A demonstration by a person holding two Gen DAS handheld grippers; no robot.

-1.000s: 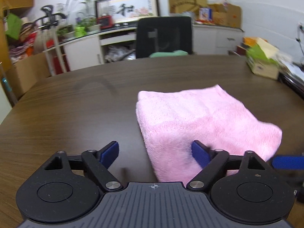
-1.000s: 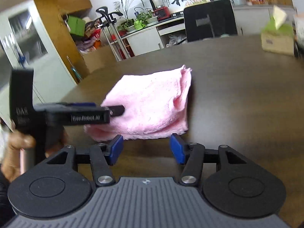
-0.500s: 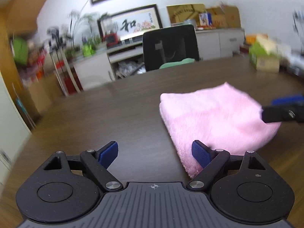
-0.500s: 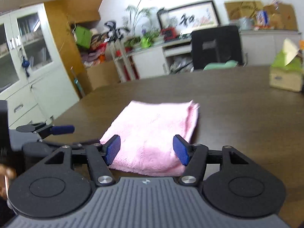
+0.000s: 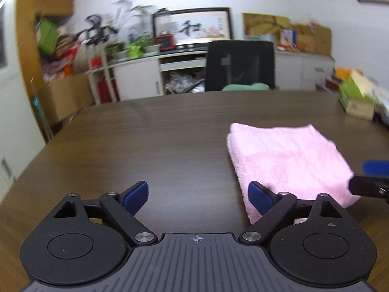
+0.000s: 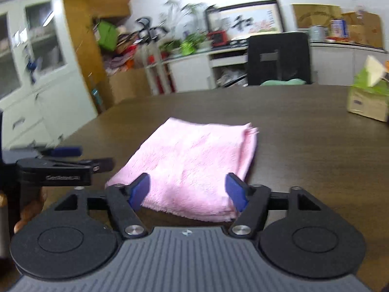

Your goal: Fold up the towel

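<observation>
1. Left wrist view: left gripper (image 5: pixel 196 197) sits at the bottom centre of the frame, jaws spread wide and just been opening, nothing between them but bare brown table (image 5: pixel 150 146).
2. Same view: pink towel (image 5: pixel 287 160), folded into a thick rectangle, lies flat on the table at centre right. Its near left corner runs just behind the left gripper's right-hand blue pad; contact there is hard to judge, probably none.
3. Same view: right gripper (image 5: pixel 372 177) pokes in at the right edge, a black finger and blue pad over the towel's near right corner (only a sliver shows).
4. Same view: black office chair (image 5: pixel 239 65) behind the far table edge at upper centre; tissue box (image 5: pixel 356 98) on the table at upper right.
5. Right wrist view: right gripper (image 6: pixel 188 191) at bottom centre, released, jaws apart and just been opening. The towel's near edge is framed between the blue pads, but they do not press on it.
6. Same view: towel (image 6: pixel 194 160) fills the middle of the frame, resting on the table (image 6: pixel 304 150), far right corner slightly frayed.
7. Same view: left gripper (image 6: pixel 65 163) at the left edge, beside the towel's left side, held by a hand (image 6: pixel 29 211) at lower left (background is motion-blurred).
8. Same view: tissue box (image 6: pixel 368 97) at the right edge, well apart from the towel.
</observation>
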